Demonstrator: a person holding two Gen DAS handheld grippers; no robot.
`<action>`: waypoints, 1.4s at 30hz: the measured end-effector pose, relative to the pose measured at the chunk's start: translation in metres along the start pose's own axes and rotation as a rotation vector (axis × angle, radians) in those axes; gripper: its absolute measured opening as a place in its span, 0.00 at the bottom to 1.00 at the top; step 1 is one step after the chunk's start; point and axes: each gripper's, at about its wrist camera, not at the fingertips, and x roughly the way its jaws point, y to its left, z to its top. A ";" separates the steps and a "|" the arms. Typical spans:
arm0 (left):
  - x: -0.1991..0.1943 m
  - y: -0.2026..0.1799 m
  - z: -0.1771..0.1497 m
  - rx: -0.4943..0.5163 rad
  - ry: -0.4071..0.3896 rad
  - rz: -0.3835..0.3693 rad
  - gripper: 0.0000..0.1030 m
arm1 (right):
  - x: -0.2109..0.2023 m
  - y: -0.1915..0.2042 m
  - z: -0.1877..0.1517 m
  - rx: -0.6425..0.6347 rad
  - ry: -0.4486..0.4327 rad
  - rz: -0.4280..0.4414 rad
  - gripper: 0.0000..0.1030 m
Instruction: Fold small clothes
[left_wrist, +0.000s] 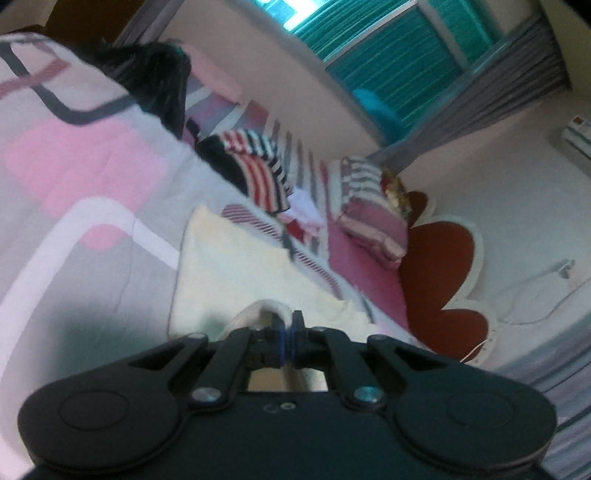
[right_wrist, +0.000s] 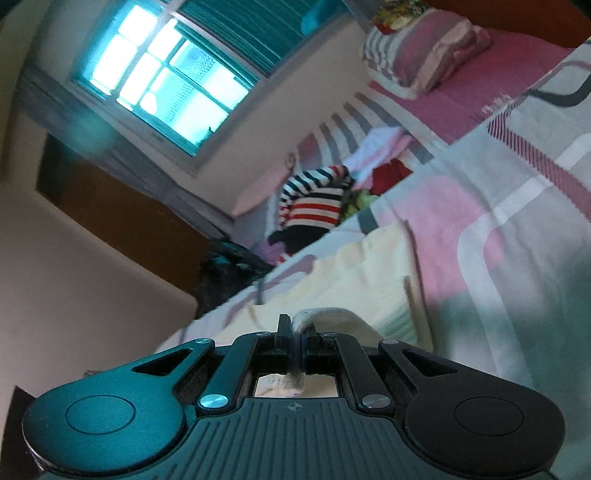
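Fingers of both the left gripper (left_wrist: 285, 318) and right gripper (right_wrist: 296, 325), angled downward, pinch the cream garment (left_wrist: 236, 269)

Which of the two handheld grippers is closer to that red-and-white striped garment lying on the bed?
Hard to call; neither is close. Left gripper and right gripper both clamp the cream cloth, with the striped garment well beyond.
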 end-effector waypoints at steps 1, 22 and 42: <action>0.009 0.004 0.003 0.002 0.006 0.000 0.01 | 0.009 -0.005 0.002 0.000 0.005 -0.007 0.04; 0.089 0.037 0.063 0.051 -0.023 -0.045 0.51 | 0.080 -0.051 0.057 -0.054 -0.100 -0.108 0.64; 0.095 -0.015 0.023 0.589 -0.047 0.138 0.01 | 0.134 -0.009 -0.004 -0.594 -0.040 -0.295 0.02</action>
